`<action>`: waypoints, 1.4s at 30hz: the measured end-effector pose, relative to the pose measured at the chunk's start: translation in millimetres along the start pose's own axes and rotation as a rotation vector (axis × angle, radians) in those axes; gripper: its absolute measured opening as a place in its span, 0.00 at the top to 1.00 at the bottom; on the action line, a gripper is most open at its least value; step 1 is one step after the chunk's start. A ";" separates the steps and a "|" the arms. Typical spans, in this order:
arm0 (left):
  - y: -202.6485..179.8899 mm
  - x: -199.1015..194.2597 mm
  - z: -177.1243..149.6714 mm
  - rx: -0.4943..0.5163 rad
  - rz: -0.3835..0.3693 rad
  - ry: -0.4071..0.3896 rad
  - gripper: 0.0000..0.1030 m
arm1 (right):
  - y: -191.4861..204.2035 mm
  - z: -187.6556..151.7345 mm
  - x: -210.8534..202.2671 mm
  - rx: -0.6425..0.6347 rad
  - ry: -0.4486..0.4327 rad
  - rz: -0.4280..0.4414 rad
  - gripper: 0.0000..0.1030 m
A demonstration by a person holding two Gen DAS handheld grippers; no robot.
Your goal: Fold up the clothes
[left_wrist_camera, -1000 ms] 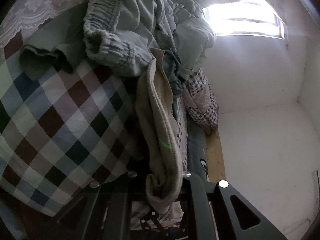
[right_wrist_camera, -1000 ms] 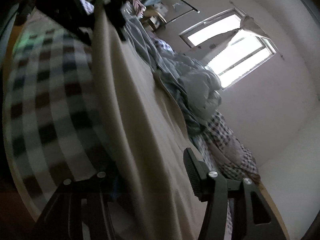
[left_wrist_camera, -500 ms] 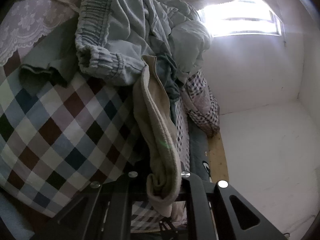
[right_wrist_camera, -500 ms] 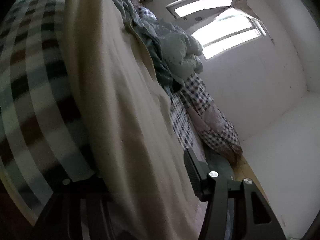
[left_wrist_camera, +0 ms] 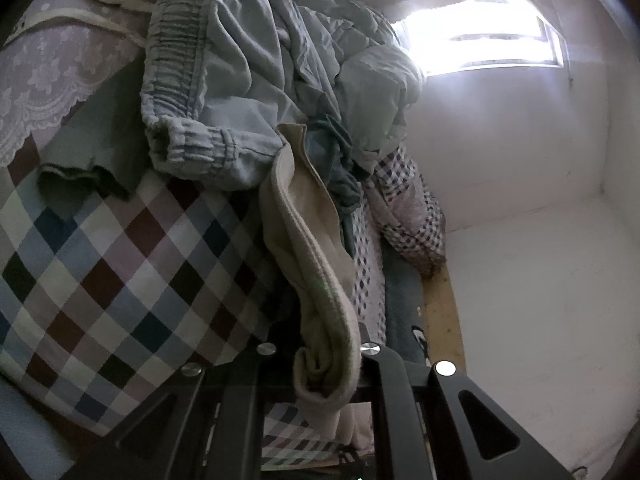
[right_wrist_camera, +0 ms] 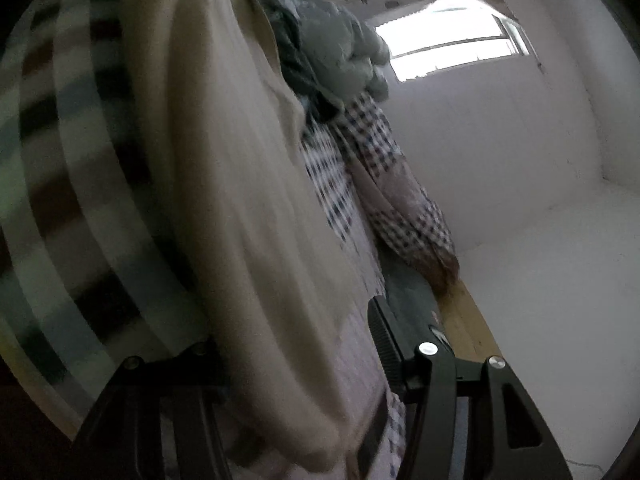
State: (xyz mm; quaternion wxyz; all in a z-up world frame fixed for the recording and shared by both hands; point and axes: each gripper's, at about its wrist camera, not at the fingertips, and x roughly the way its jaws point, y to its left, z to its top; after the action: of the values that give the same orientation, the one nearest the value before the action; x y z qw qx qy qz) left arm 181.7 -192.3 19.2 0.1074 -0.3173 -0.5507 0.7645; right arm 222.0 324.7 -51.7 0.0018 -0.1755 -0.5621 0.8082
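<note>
A beige garment (left_wrist_camera: 308,248) runs as a bunched strip from the clothes pile down into my left gripper (left_wrist_camera: 320,354), which is shut on its ribbed edge. The same beige garment (right_wrist_camera: 240,208) fills the middle of the right wrist view as a broad hanging sheet. My right gripper (right_wrist_camera: 296,344) has the cloth between its fingers (right_wrist_camera: 384,332); the left finger is hidden behind it and the jaws stand wide apart.
A chequered bedspread (left_wrist_camera: 100,272) covers the bed. A pile of pale blue-green clothes (left_wrist_camera: 240,80) and a lace-edged cloth (left_wrist_camera: 48,92) lie at the back. A checked pillow (left_wrist_camera: 412,216) rests by the white wall (left_wrist_camera: 520,200) under a bright window (left_wrist_camera: 480,48).
The right gripper view has swung right and tilted along the beige garment, so the window and wall show more. The left gripper has shifted slightly, still gripping the beige edge.
</note>
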 end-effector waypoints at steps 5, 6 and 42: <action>0.5 1.3 -1.2 0.020 0.035 0.001 0.91 | -10.3 -26.1 8.3 -0.007 0.042 -0.025 0.43; 0.9 1.5 -1.6 0.022 0.042 0.002 0.91 | -9.5 -26.3 7.8 -0.019 0.035 -0.028 0.43; -92.4 -70.6 -1.8 0.193 -0.017 -0.076 0.91 | -140.6 41.1 -55.1 0.277 -0.133 -0.015 0.97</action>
State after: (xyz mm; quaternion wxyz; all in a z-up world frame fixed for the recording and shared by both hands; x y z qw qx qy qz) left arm 220.4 -192.9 128.9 0.1230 -0.2714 -0.4807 0.8247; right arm 234.6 328.0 104.3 -0.0054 -0.1155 -0.4456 0.8877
